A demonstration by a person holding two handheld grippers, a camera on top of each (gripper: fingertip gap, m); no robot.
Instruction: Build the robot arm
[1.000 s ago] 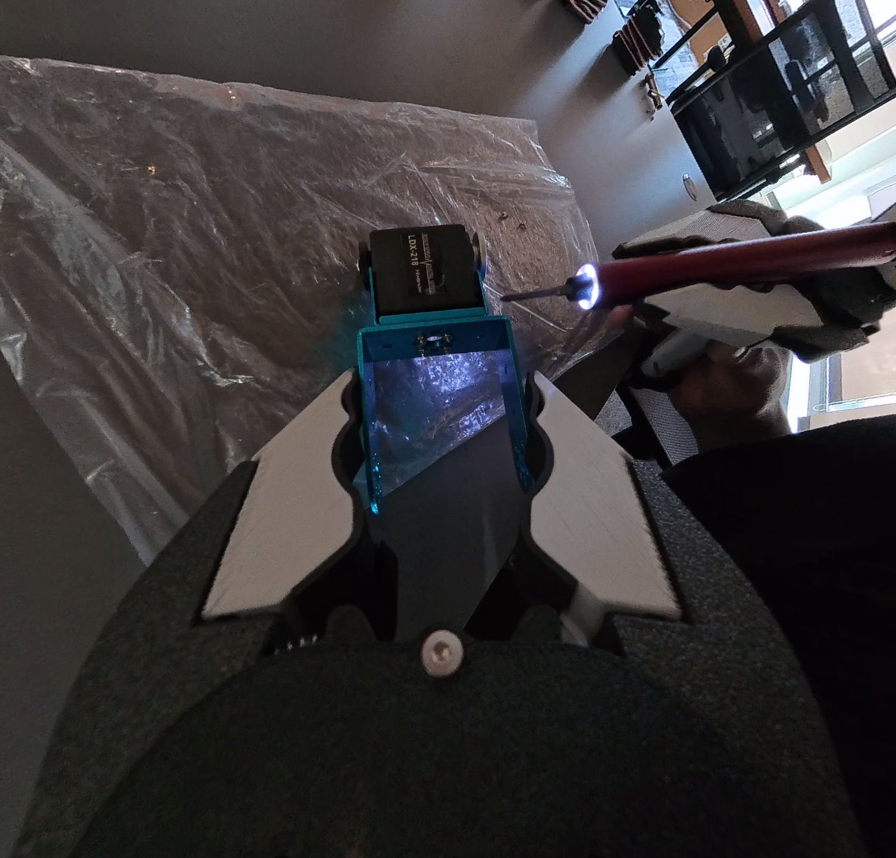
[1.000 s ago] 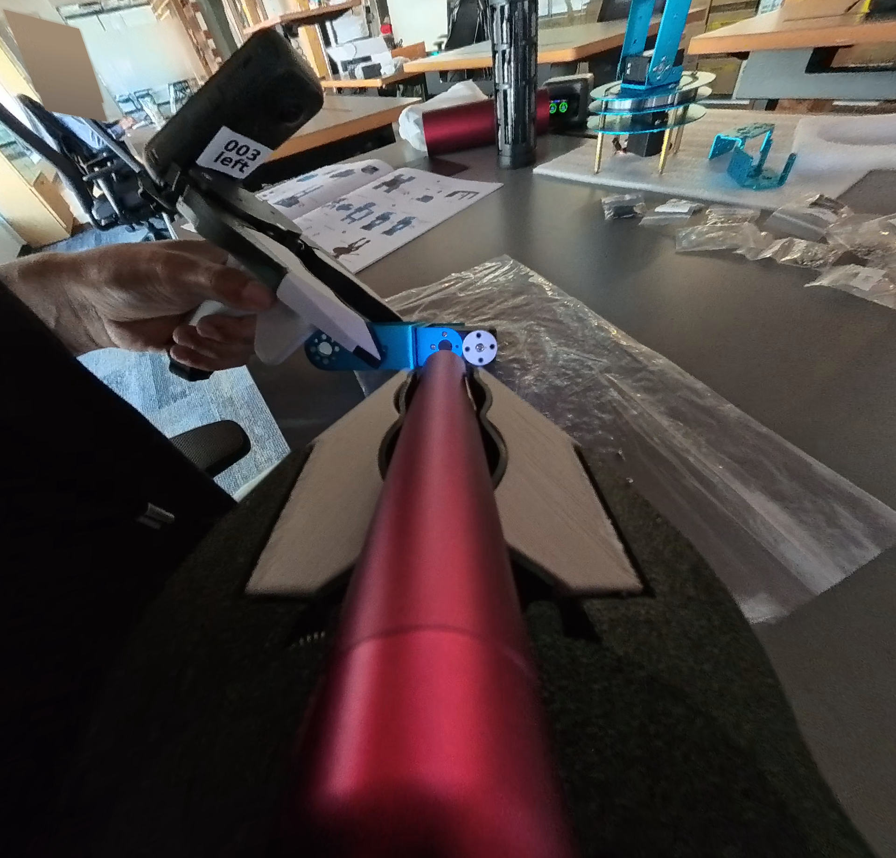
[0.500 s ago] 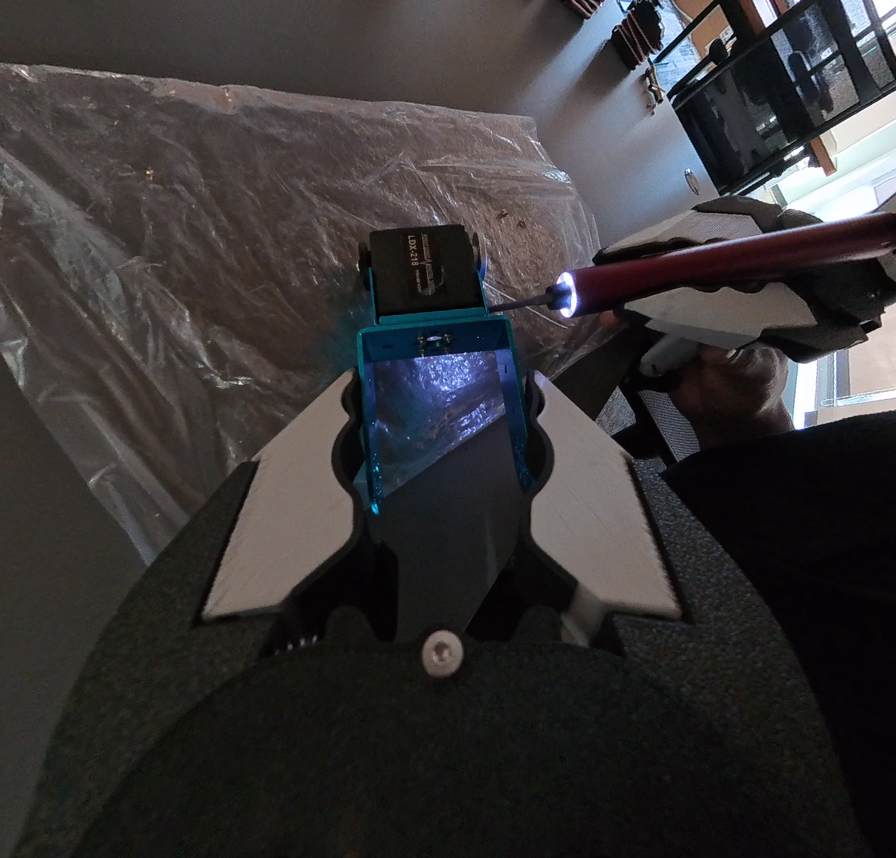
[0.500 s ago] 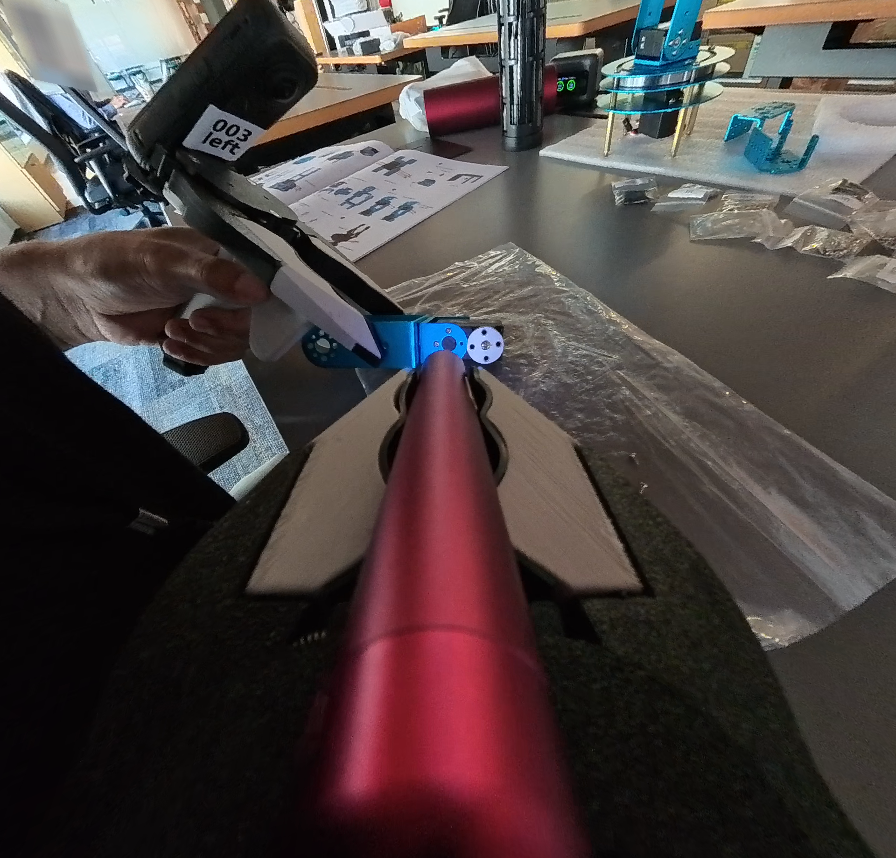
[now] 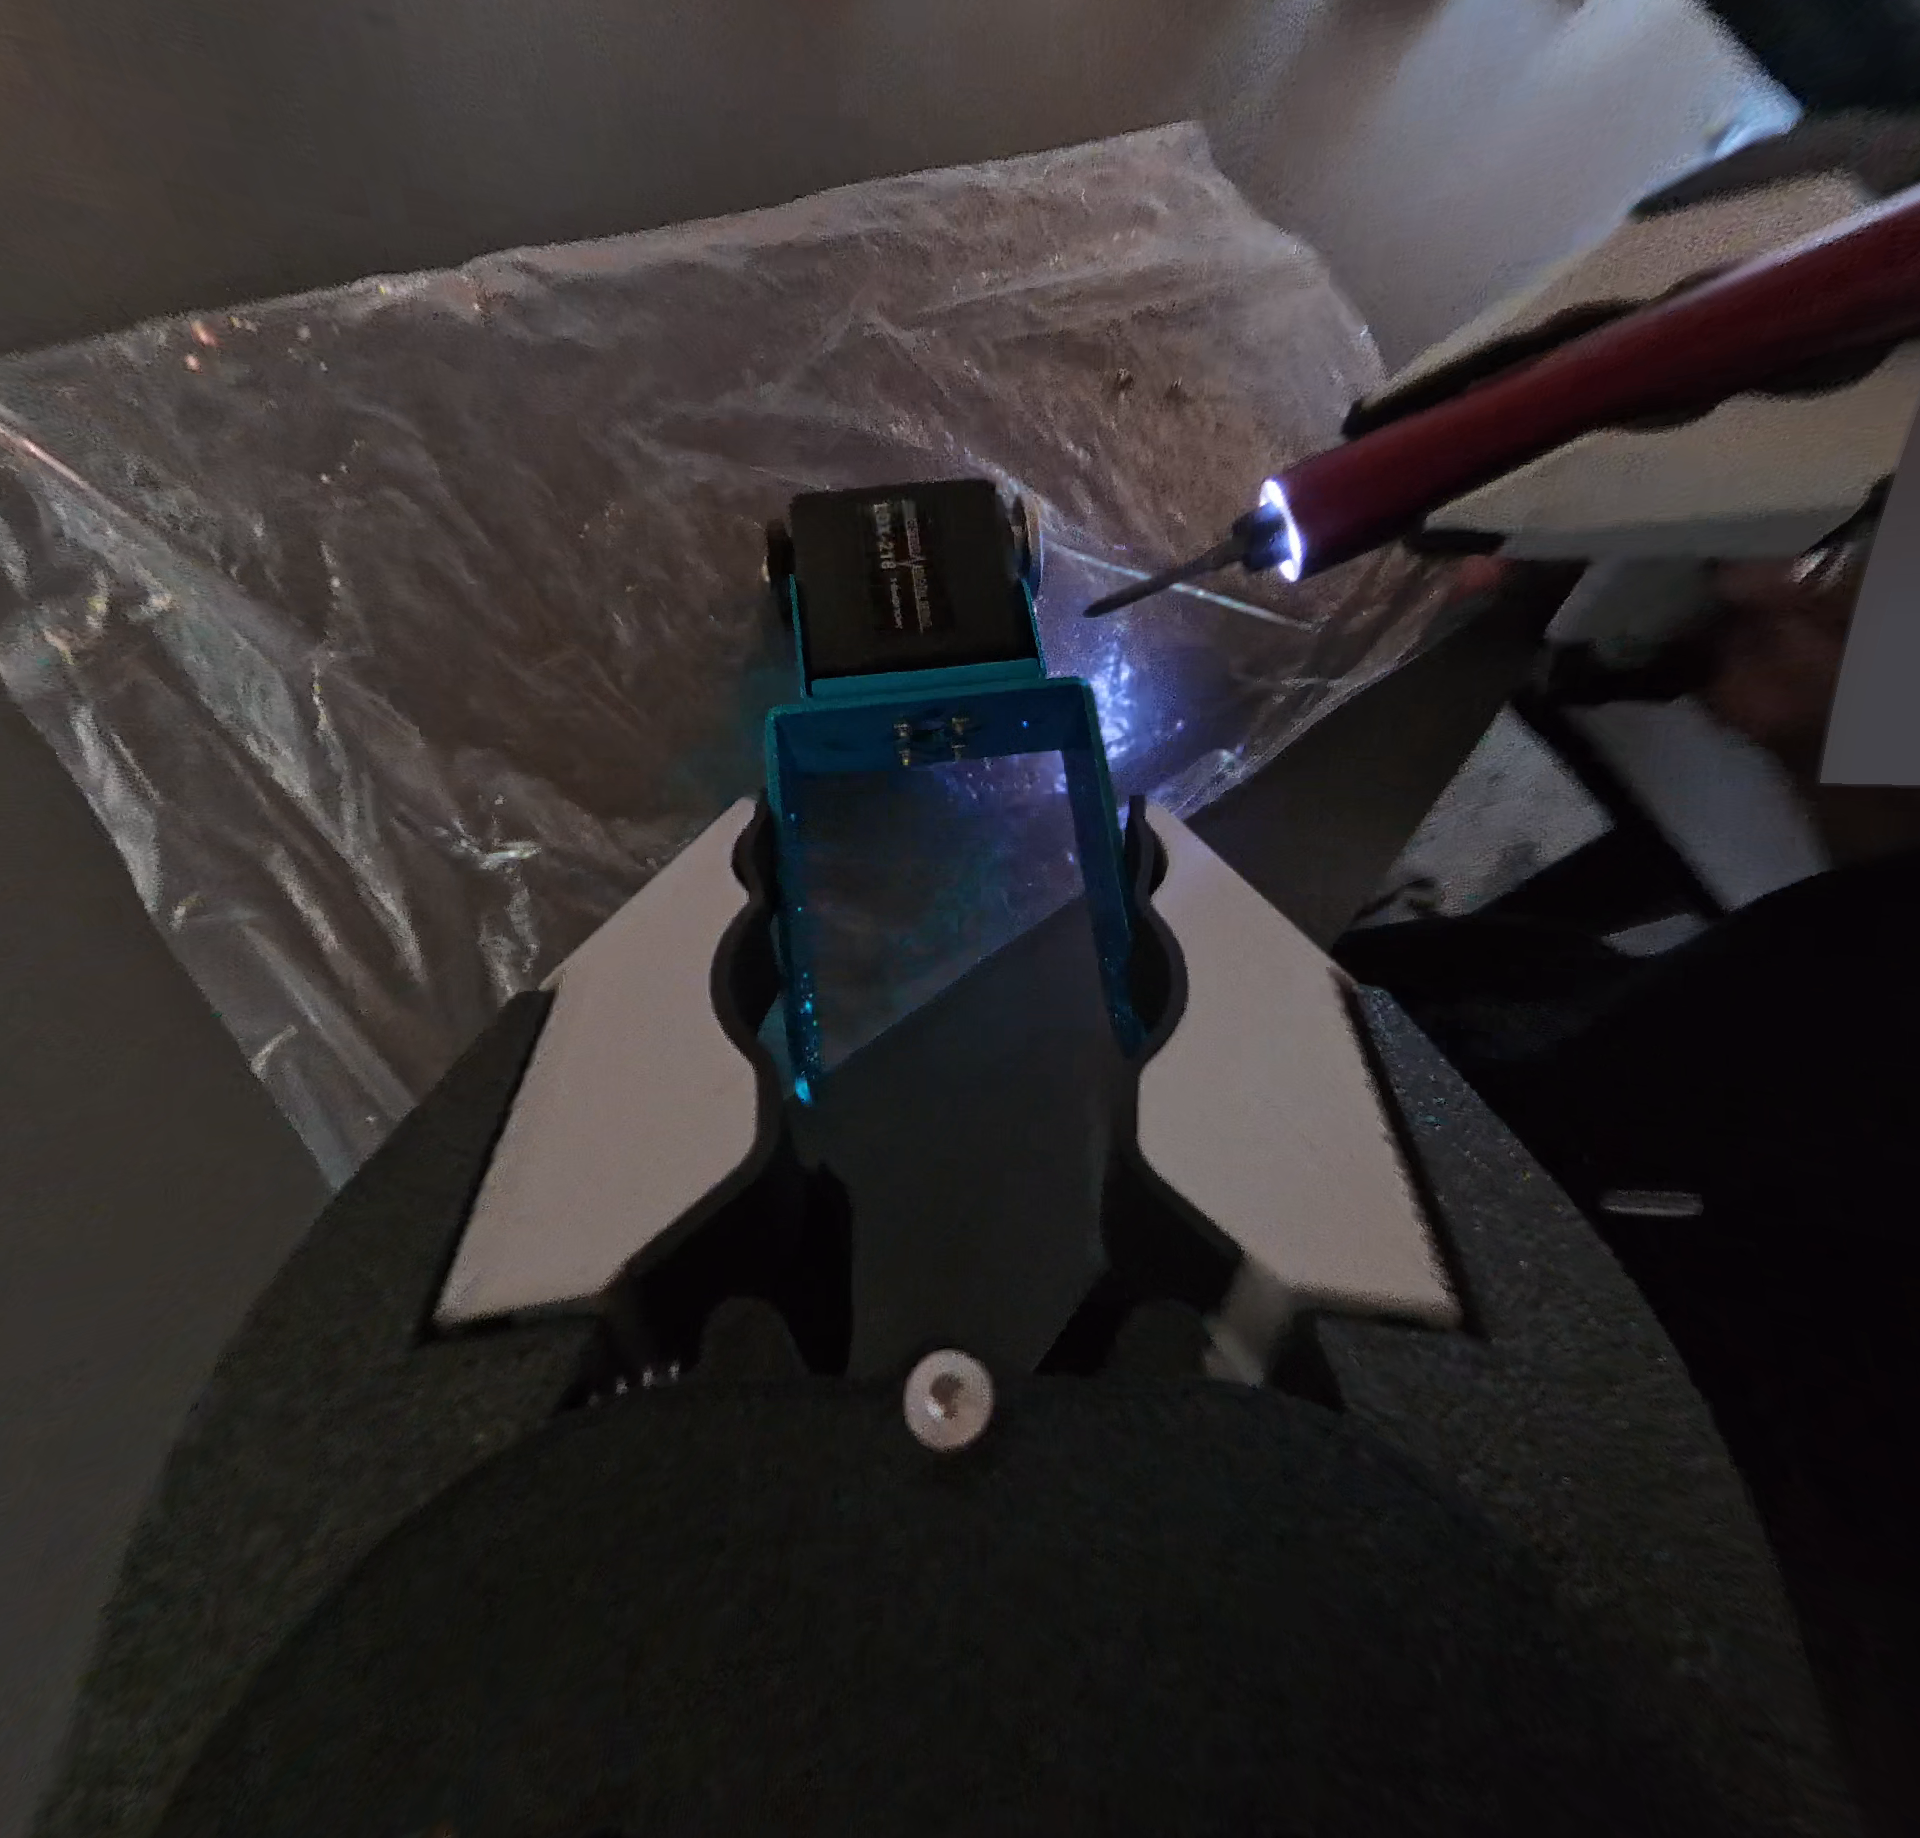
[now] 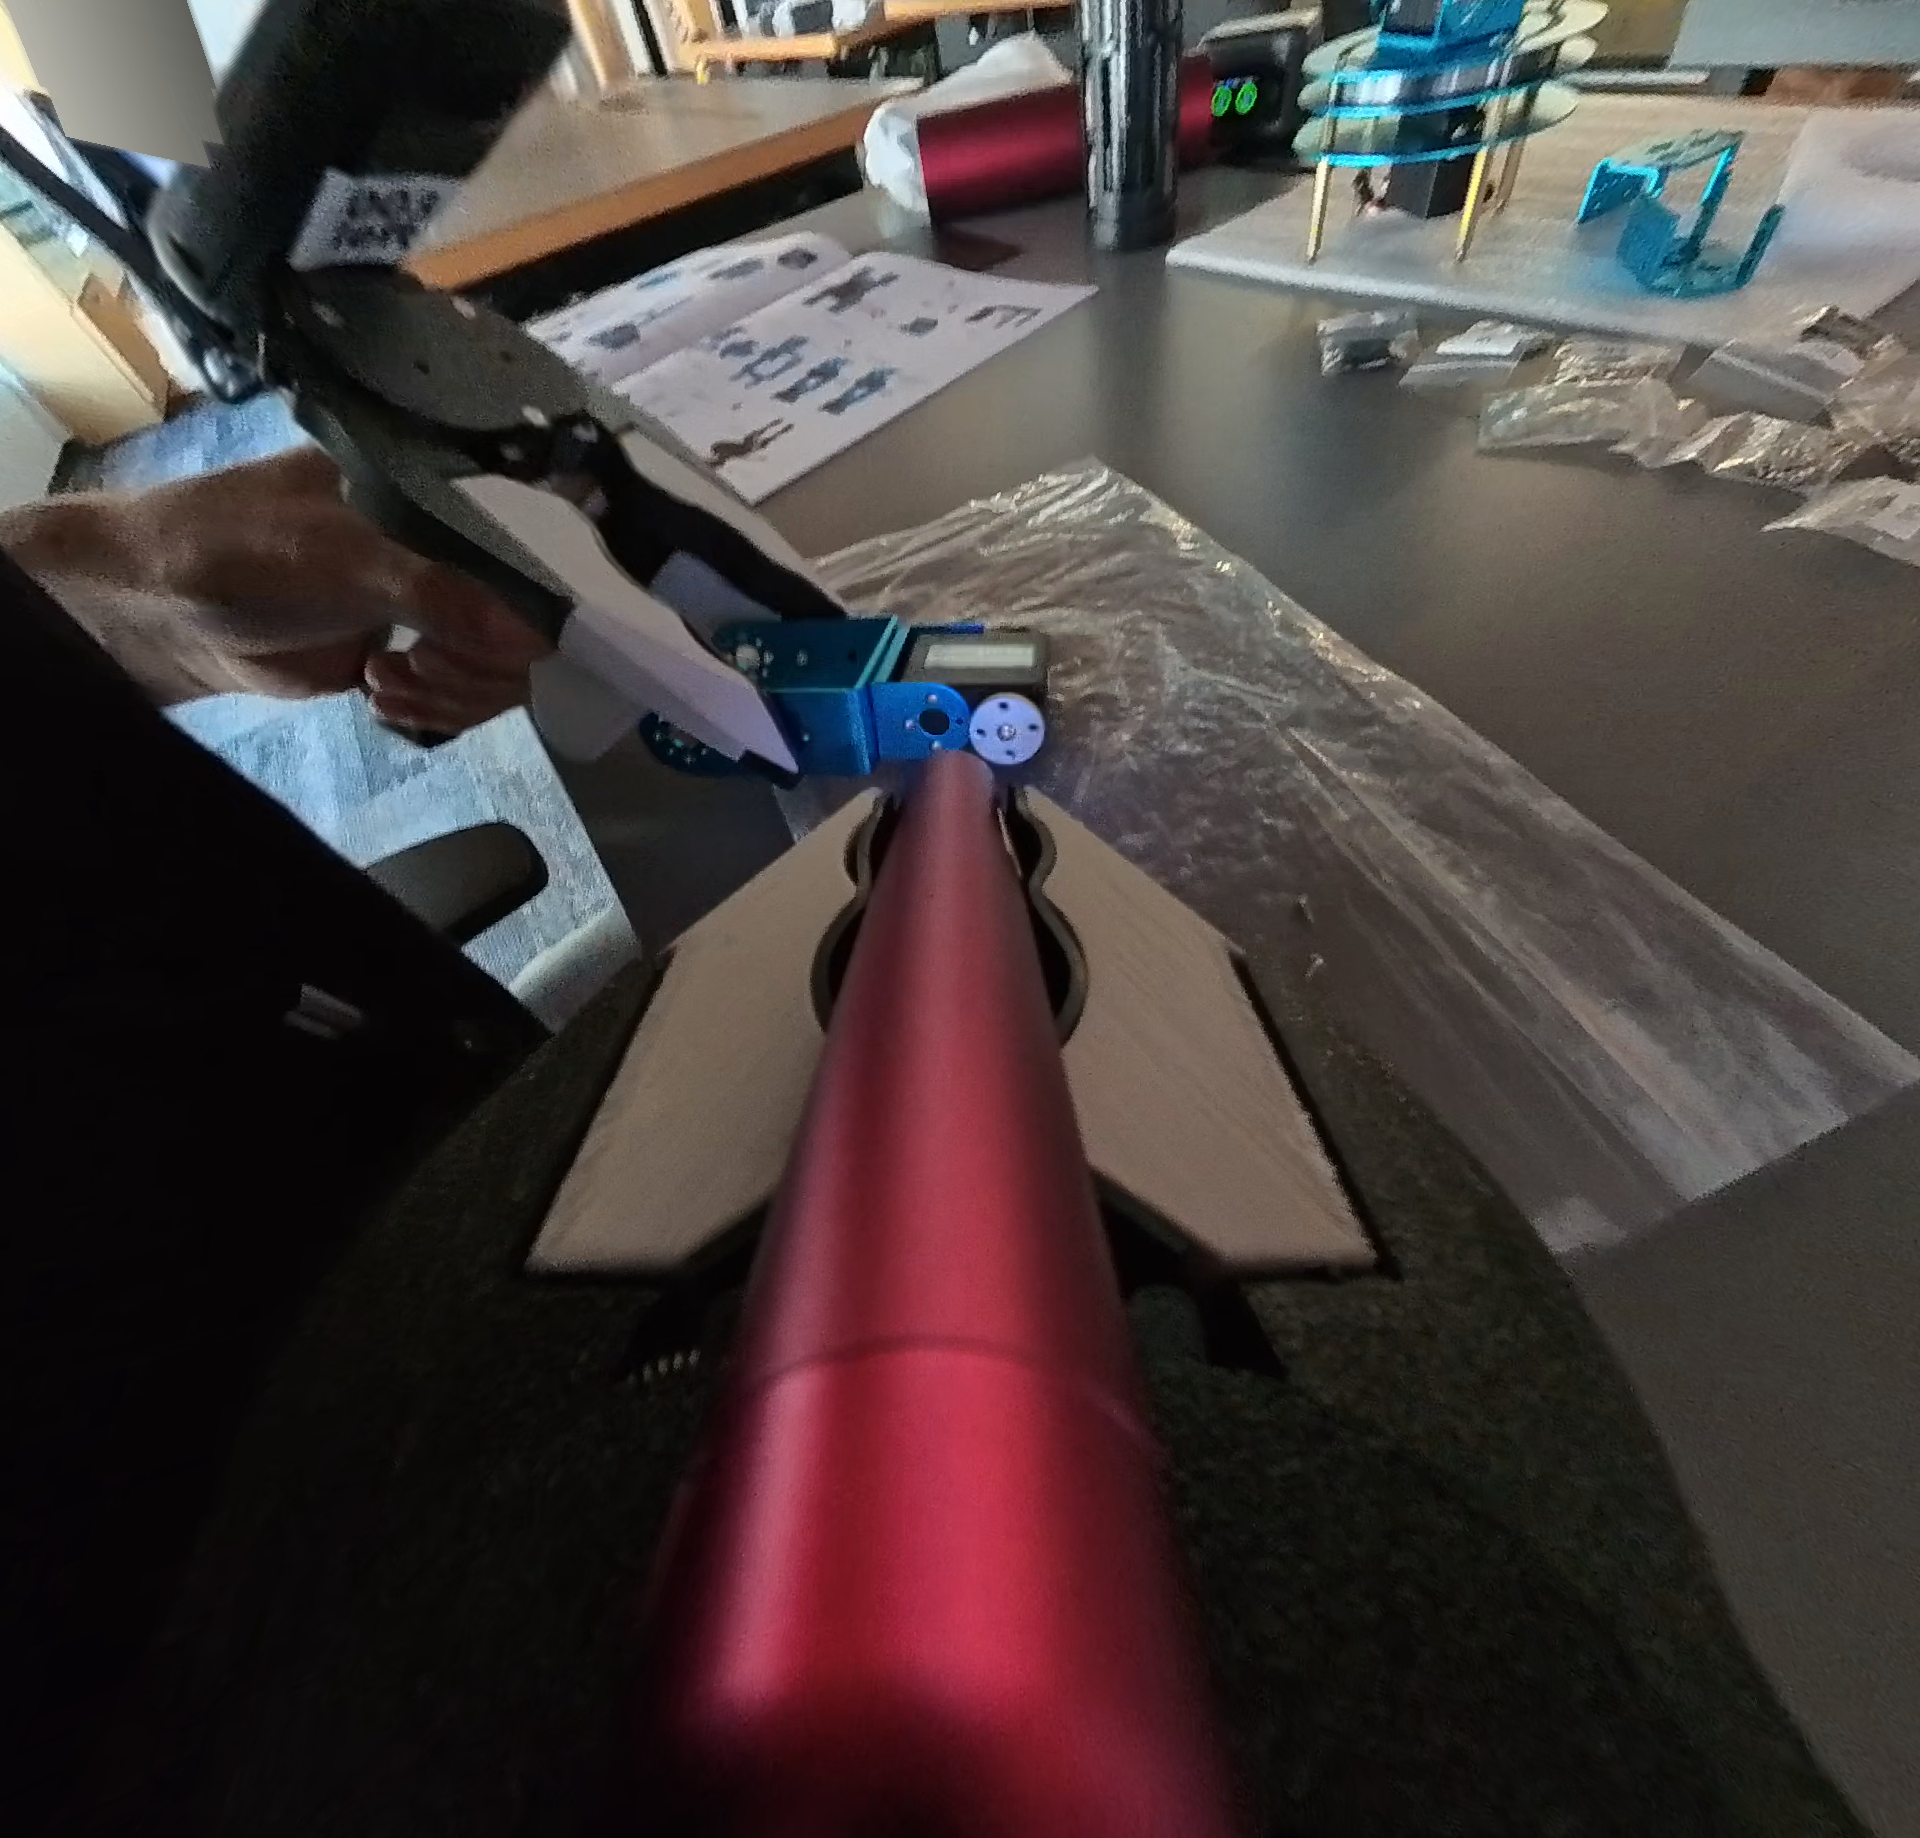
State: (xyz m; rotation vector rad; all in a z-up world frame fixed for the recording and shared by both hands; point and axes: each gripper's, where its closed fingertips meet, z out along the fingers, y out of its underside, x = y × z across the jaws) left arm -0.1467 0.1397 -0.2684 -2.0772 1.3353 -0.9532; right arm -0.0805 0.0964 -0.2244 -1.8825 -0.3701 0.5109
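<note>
My left gripper (image 5: 940, 832) is shut on a blue metal U-bracket (image 5: 935, 739) that carries a black servo (image 5: 902, 583) at its far end. It holds them above a clear plastic sheet (image 5: 468, 562). My right gripper (image 6: 940, 801) is shut on a red electric screwdriver (image 6: 935, 1217). In the left wrist view the screwdriver (image 5: 1558, 417) comes in from the right, its tip light on, its thin bit just right of the servo and not touching it. In the right wrist view the bracket (image 6: 831, 718) and the servo's white round horn (image 6: 1006, 730) sit just beyond the screwdriver's tip.
On the dark table (image 6: 1351, 500) lie an open instruction booklet (image 6: 810, 354), small bags of parts (image 6: 1662, 406), a blue bracket (image 6: 1662, 209), a partly built blue tower (image 6: 1444, 53) on a white pad, a black cylinder (image 6: 1127, 105) and a red tube (image 6: 997, 141). A hand (image 6: 239, 583) holds the left gripper.
The left gripper has tilted, so the servo's top shows to the right camera. The screwdriver bit touched the servo's side half a second ago and now sits slightly back and lower.
</note>
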